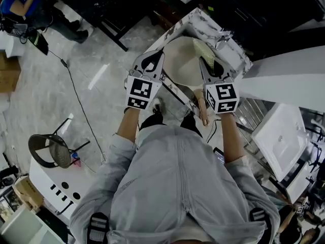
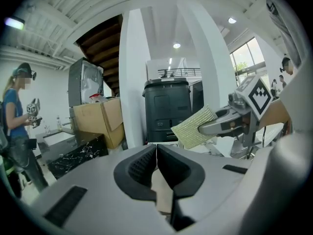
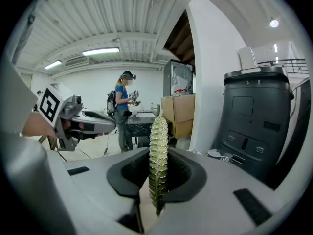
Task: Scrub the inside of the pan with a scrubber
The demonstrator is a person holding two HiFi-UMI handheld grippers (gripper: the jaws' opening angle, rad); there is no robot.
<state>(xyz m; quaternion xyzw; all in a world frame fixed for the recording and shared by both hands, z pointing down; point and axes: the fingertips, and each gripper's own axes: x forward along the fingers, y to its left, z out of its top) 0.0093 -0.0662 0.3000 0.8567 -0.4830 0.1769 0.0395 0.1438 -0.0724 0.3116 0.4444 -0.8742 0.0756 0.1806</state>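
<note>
In the head view a round pan [image 1: 180, 65] with a pale inside lies on a marble counter [image 1: 203, 22], between my two grippers. A brown handle [image 1: 202, 108] seems to stick out toward me. My left gripper [image 1: 158, 56] [image 2: 156, 153] is at the pan's left rim, its jaws pressed together with nothing seen between them. My right gripper [image 1: 204, 61] [image 3: 159, 165] is over the right rim, shut on a yellow-green scrubber [image 1: 202, 49] [image 3: 159, 146] standing on edge. The left gripper view shows the scrubber [image 2: 194, 128] in the right gripper [image 2: 215, 126]. The right gripper view shows the left gripper [image 3: 105, 124].
A white sink basin [image 1: 282, 136] stands at the right, and a black chair [image 1: 51, 149] and a floor cable [image 1: 76, 95] at the left. A person in blue [image 1: 20, 6] [image 3: 124, 111] stands farther off. A black bin [image 2: 168, 109] and a cardboard box [image 2: 98, 119] are ahead.
</note>
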